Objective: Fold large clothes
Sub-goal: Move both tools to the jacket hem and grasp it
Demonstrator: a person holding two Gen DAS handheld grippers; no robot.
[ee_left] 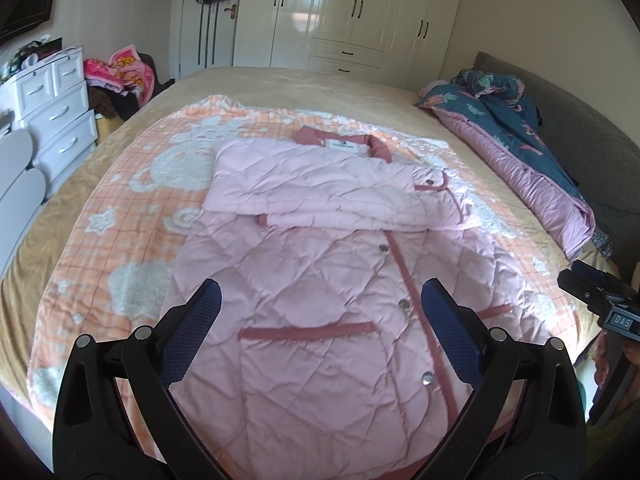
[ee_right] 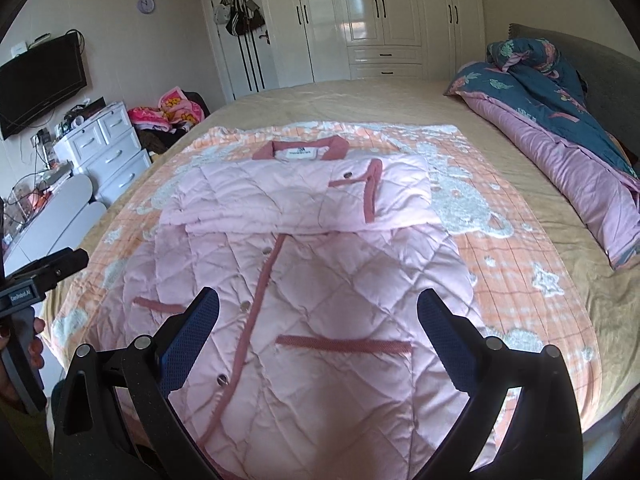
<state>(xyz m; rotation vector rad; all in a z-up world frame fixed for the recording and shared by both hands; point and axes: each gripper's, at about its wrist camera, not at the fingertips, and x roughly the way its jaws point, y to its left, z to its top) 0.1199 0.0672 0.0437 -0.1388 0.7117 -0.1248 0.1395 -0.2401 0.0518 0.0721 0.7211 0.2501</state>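
the pink quilted coat (ee_left: 320, 280) lies buttoned and face up on the checked blanket (ee_left: 120, 240) on the bed (ee_right: 360, 96), sleeves already folded across the chest. both the left claw (ee_left: 320, 328) and the right claw (ee_right: 318, 328) hang open above the lower half, gripping nothing. best to pinch the two hem corners evenly and carry them up to the collar (ee_right: 300, 150). the hem itself is cut off below both views.

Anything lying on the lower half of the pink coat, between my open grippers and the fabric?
Nothing visible. The pink coat lies flat on the blanket; left gripper and right gripper are open above bare quilted fabric. The hem below them is hidden.
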